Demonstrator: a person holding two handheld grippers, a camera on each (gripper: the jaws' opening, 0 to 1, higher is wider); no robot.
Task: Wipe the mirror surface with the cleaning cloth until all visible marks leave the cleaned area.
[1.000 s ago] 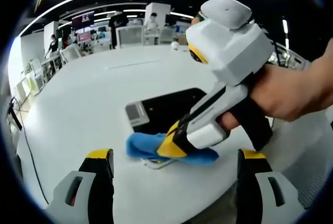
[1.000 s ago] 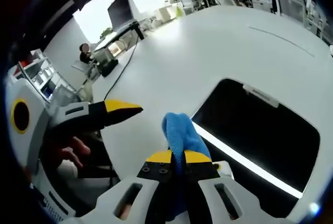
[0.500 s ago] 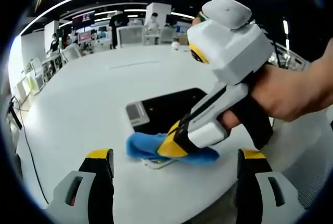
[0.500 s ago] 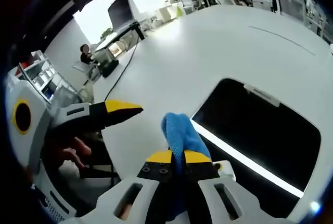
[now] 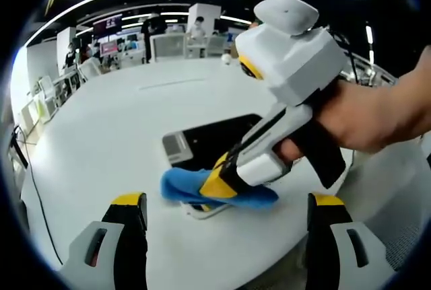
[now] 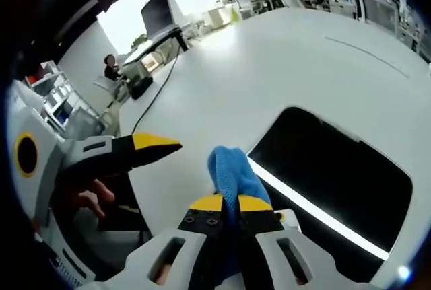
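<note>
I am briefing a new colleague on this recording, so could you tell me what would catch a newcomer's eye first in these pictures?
The bright blue cleaning cloth stands out most, pinched in the right gripper at the near edge of the dark mirror, which lies flat on the white table. In the left gripper view, the person's hand holds that gripper, while the left gripper waits open near the table's edge.

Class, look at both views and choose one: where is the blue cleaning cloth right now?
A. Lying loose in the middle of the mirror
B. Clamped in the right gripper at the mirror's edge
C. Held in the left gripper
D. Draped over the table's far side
B: the right gripper is shut on the blue cleaning cloth, which sits at the edge of the mirror on the white table.
</note>
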